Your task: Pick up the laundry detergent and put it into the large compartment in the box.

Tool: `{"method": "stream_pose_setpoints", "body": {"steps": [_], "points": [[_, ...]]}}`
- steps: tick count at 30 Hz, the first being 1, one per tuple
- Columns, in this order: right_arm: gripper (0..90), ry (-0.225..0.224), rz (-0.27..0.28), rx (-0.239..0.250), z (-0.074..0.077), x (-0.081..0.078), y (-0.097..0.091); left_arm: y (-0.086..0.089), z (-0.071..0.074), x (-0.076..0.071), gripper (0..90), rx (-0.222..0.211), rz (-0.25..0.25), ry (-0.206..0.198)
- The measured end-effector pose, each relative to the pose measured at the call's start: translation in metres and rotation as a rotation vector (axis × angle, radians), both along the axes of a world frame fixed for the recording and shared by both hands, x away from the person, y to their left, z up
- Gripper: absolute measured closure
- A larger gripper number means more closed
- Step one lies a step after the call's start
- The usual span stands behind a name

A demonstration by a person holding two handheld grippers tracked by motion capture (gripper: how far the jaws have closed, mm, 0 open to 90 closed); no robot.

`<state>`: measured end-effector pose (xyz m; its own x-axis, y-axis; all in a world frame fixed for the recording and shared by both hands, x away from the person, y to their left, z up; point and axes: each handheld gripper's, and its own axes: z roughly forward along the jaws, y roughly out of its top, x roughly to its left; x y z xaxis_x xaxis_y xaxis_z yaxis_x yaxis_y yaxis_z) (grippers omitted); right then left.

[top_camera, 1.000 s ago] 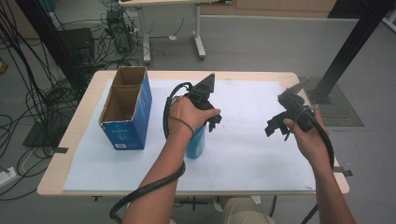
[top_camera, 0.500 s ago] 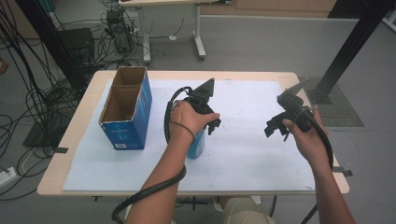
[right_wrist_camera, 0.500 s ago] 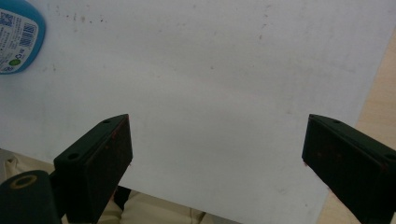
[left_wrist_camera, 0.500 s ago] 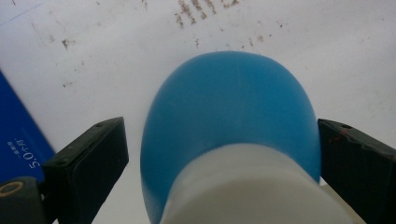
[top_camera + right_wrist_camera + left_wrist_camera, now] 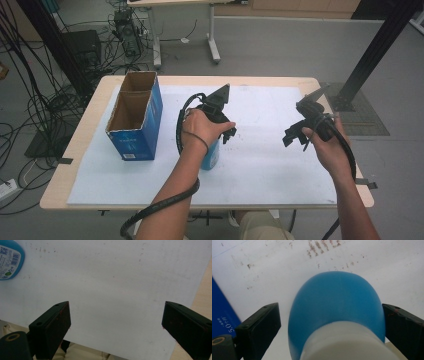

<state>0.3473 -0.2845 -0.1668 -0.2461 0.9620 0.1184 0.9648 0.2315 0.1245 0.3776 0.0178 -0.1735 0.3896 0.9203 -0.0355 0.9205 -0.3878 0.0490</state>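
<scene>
The left gripper (image 5: pixel 216 131) hangs over a blue bottle (image 5: pixel 210 155) that stands on the white mat (image 5: pixel 260 165) directly beneath it. In the left gripper view the bottle (image 5: pixel 337 315) sits between the jaws: the right jaw is at its side, while a clear gap of mat shows between it and the left jaw, so the grip is slack, not clenched. The right gripper (image 5: pixel 300 132) is held above bare mat well to the right of the bottle, jaws spread wide with nothing between them; its own view shows the bottle (image 5: pixel 10 262) far off at the upper left. A blue carton (image 5: pixel 135 117), open at the top, stands on the mat to the left of the left gripper. The mat is faintly scuffed and covers a wooden table (image 5: pixel 90 125). Beyond it is grey floor, with cables (image 5: pixel 35 110) to the left and a black post (image 5: pixel 380 45) to the right.
</scene>
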Motion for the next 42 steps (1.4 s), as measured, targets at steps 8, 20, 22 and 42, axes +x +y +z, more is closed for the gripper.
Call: {"method": "stream_pose_setpoints", "body": {"steps": [8, 20, 22, 42], "points": [[8.3, 0.002, -0.002, -0.002, -0.0001, 0.0002, 0.0009, -0.0042, 0.0035, -0.0015, 4.9, 0.002, -0.011, -0.013], [8.3, -0.001, -0.002, -0.002, 0.0009, -0.0002, -0.0025, -0.007, 0.0044, -0.0031, 5.1, 0.013, -0.02, -0.024], [8.3, -0.001, 0.002, -0.002, 0.0011, 0.0001, -0.0022, -0.0071, 0.0044, -0.0037, 5.1, 0.013, -0.023, -0.026], [8.3, 0.004, -0.002, 0.004, -0.0012, 0.001, -0.0031, -0.0069, 0.004, -0.0029, 4.8, 0.02, -0.026, -0.02]]}}
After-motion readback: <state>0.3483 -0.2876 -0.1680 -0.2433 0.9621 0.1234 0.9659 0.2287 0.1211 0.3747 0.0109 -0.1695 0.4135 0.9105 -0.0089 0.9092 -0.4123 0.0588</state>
